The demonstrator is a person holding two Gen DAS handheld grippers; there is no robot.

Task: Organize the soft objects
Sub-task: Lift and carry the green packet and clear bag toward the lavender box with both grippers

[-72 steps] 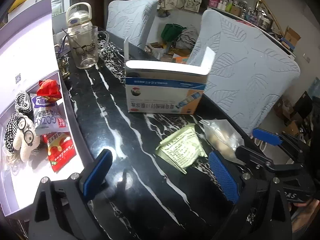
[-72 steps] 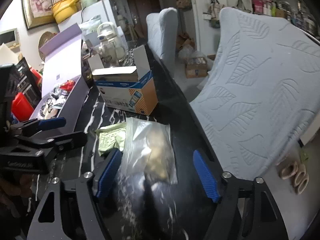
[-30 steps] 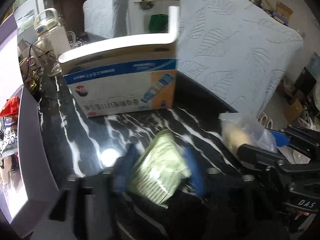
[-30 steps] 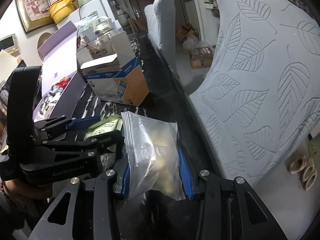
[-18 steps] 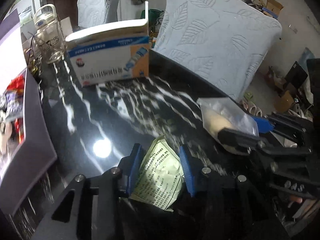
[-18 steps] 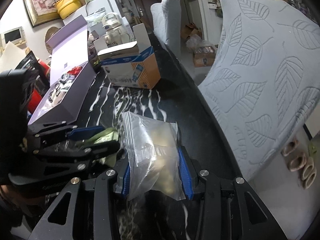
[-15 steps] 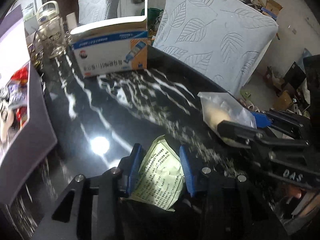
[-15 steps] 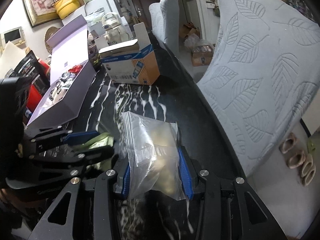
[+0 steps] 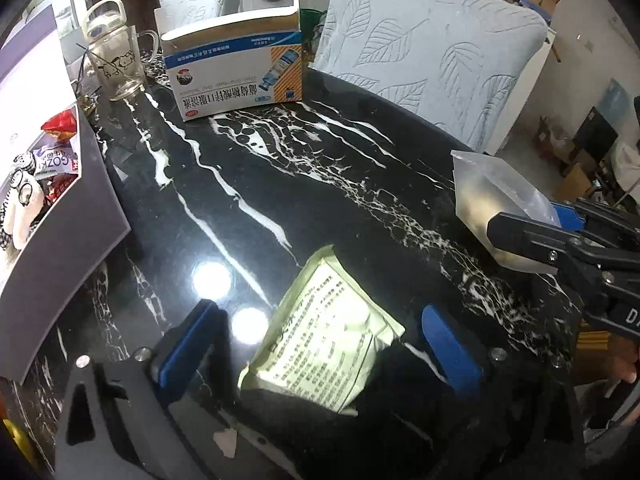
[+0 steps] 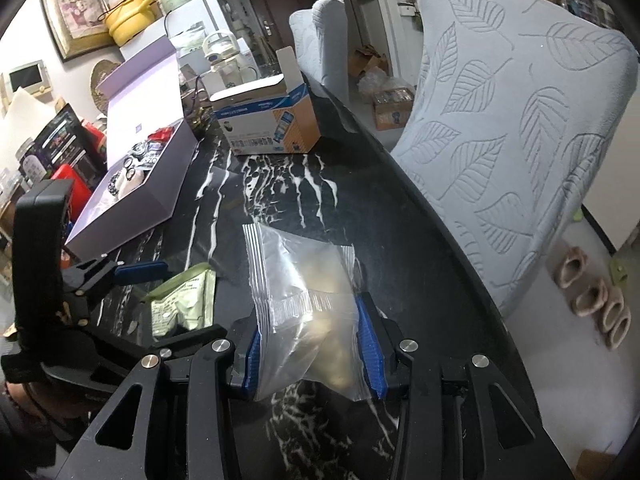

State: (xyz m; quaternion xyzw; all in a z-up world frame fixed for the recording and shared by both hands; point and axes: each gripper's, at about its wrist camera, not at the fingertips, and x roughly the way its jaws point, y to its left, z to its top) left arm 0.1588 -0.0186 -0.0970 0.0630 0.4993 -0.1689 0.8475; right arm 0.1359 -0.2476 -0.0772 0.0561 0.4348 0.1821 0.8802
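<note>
A pale green printed packet (image 9: 320, 332) lies flat on the black marble table (image 9: 280, 168), between the wide-apart blue pads of my open left gripper (image 9: 316, 340); nothing grips it. It also shows in the right wrist view (image 10: 182, 304). My right gripper (image 10: 312, 352) is shut on a clear zip bag (image 10: 304, 292) with pale lumps inside, held above the table. The bag also shows at the right of the left wrist view (image 9: 496, 204).
An open purple box (image 9: 60, 240) holding a plush toy and snack packets stands at the left. An open blue-and-white carton (image 9: 240, 76) and a glass mug (image 9: 116, 64) stand at the far end. A leaf-patterned chair (image 10: 520, 140) lines the right edge.
My left gripper has opened and let go of the green packet, which now lies on the table. The right gripper still holds the zip bag.
</note>
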